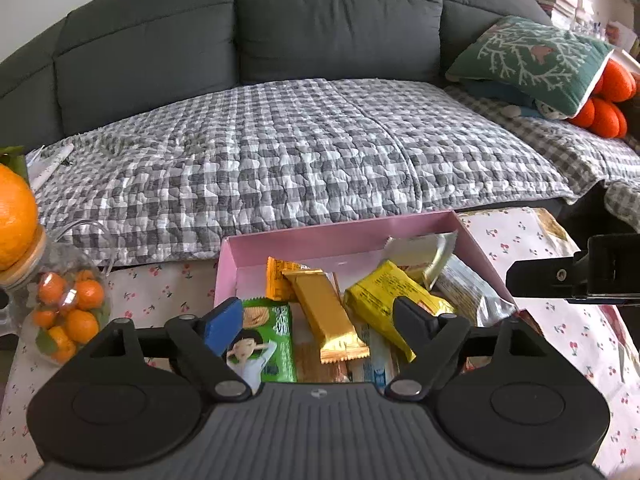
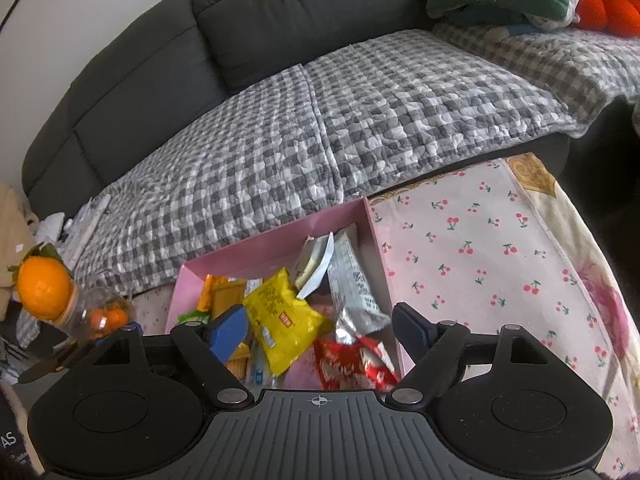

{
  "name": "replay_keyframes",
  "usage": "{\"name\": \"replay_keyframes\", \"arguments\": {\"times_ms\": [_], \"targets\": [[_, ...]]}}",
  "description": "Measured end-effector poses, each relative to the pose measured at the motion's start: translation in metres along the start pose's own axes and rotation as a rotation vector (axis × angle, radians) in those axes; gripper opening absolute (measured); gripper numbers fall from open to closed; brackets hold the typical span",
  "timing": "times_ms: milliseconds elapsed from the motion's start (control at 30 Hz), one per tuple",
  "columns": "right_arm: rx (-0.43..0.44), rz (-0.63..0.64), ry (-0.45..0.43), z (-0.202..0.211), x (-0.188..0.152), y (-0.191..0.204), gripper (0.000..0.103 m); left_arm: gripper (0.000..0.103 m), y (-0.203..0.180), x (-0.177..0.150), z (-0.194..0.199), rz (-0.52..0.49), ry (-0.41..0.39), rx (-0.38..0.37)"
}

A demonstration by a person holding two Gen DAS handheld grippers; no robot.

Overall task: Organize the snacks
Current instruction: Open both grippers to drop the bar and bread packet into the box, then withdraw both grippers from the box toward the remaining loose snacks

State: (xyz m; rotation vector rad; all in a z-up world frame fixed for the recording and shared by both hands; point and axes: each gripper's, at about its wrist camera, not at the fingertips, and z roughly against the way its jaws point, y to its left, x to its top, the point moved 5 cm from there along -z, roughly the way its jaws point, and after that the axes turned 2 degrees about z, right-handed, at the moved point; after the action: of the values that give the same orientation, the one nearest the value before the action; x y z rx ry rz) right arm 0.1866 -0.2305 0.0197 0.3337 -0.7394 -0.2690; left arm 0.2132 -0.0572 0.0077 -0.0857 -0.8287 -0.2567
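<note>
Both grippers are hovering over the open pink cardboard box [image 1: 280, 246], which is sitting on the cherry-print white tablecloth [image 2: 480, 248] just in front of the dark grey sofa with the grey-and-white checked quilt [image 1: 280, 152]. The left gripper [image 1: 316, 322] is standing with its jaws spread and nothing between the pads; the right gripper [image 2: 320, 326] is likewise spread and empty. The snacks are lying loose inside the box: a gold foil bar [image 1: 326, 312], a green biscuit packet with a cartoon figure [image 1: 268, 344], a crinkled yellow plastic pouch [image 2: 280, 320], a silver-grey printed sachet [image 2: 354, 288], a red-and-white wrapper [image 2: 352, 364] and an orange wrapper [image 1: 276, 282] near the far wall. No packet is visible on the cloth outside the box in either view, so the collecting step is judged to be finished or nearly so, and the step in hand is judged to be a release over the box. The next move is likely calling for either a check of the table for remaining packets or a tidying of the heap, since the packets are overlapping at odd angles. A clear jar of small oranges [image 1: 64, 312] is standing near the box's left side and is calling for clearance on any leftward reach.
</note>
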Motion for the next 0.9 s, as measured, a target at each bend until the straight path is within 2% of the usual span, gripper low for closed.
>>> {"name": "replay_keyframes", "arguments": {"times_ms": [133, 233, 433, 500, 900], "targets": [[-0.005, 0.026, 0.000, 0.013, -0.008, 0.007, 0.084, 0.091, 0.001, -0.005, 0.012, -0.013, -0.002, -0.005], [-0.012, 0.047, 0.003, 0.022, -0.015, 0.011, 0.086, 0.094, 0.001, -0.010, 0.020, -0.024, -0.004, -0.009], [-0.022, 0.089, 0.013, 0.039, -0.030, 0.015, 0.086, 0.098, 0.006, -0.025, 0.035, -0.031, -0.004, -0.012], [-0.032, 0.102, 0.009, 0.046, -0.035, 0.016, 0.089, 0.099, 0.008, -0.032, 0.040, -0.028, -0.003, -0.013], [-0.031, 0.157, 0.028, 0.068, -0.077, 0.027, 0.090, 0.102, 0.016, -0.073, 0.068, -0.015, -0.002, -0.013]]}}
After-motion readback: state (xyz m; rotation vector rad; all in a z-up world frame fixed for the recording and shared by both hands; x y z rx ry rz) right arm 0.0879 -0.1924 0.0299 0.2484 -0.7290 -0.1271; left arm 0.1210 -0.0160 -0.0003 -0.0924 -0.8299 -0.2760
